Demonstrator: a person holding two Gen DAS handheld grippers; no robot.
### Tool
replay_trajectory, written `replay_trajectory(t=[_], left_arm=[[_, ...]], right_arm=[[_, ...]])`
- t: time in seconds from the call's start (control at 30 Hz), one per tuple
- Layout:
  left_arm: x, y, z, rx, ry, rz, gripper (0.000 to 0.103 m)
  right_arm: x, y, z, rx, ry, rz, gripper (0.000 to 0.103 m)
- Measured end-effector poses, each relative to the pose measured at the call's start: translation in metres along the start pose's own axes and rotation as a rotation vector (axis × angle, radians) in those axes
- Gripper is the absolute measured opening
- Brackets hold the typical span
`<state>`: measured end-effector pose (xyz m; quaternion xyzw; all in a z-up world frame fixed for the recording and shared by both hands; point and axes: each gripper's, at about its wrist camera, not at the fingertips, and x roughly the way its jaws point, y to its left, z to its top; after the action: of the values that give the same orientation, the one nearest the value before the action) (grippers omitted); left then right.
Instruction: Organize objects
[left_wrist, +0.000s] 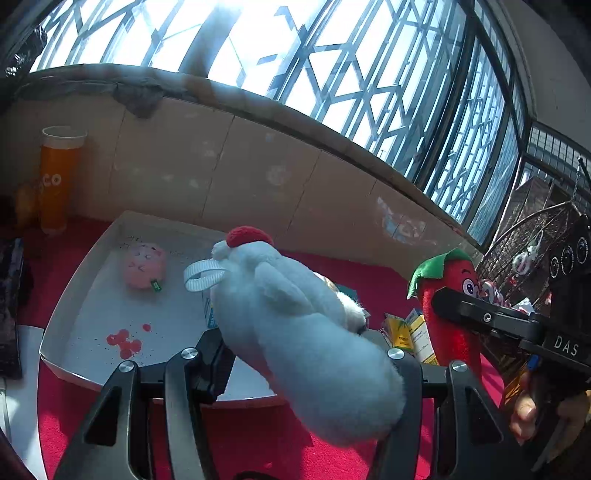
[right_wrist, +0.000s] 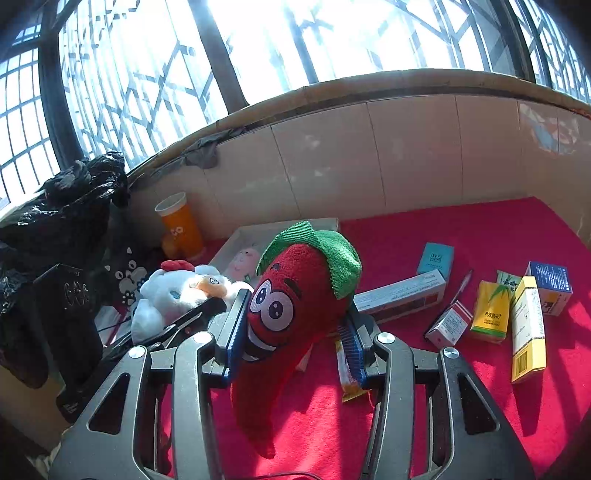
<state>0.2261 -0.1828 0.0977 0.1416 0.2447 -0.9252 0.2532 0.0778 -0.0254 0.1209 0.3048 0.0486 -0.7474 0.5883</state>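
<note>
Your left tongs (left_wrist: 295, 354), clamped on the white plush chicken (left_wrist: 295, 325), sit nearest the white tray (left_wrist: 92, 314) lying ahead and left, while your right tongs (right_wrist: 295, 332) grip the red chili plush (right_wrist: 284, 317) farther right.

We get strong daylight through the barred window (left_wrist: 332, 74), so the glass blows out to pure white in both views. That backlight leaves the tiled wall (right_wrist: 369, 158) hazy and washed out. Hard shadows fall across the red cloth (right_wrist: 498, 229). Fisheye bends the edges heavily, the corners go black, and the close-up plush looks a bit soft.
</note>
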Motion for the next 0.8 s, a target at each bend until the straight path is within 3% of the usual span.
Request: replay_trajectory(t=[0.3,0.8], left_arm=[[0.005,0.018,0.004,-0.016,0.000,0.035,0.055],[0.015,0.061,0.038,-0.005,-0.035,0.135,0.055]], right_arm=[[0.023,0.013,0.010,-0.029,0.035,0.007,0.045],[0.068,0.033,0.051,-0.054,0.052,0.022,0.045]])
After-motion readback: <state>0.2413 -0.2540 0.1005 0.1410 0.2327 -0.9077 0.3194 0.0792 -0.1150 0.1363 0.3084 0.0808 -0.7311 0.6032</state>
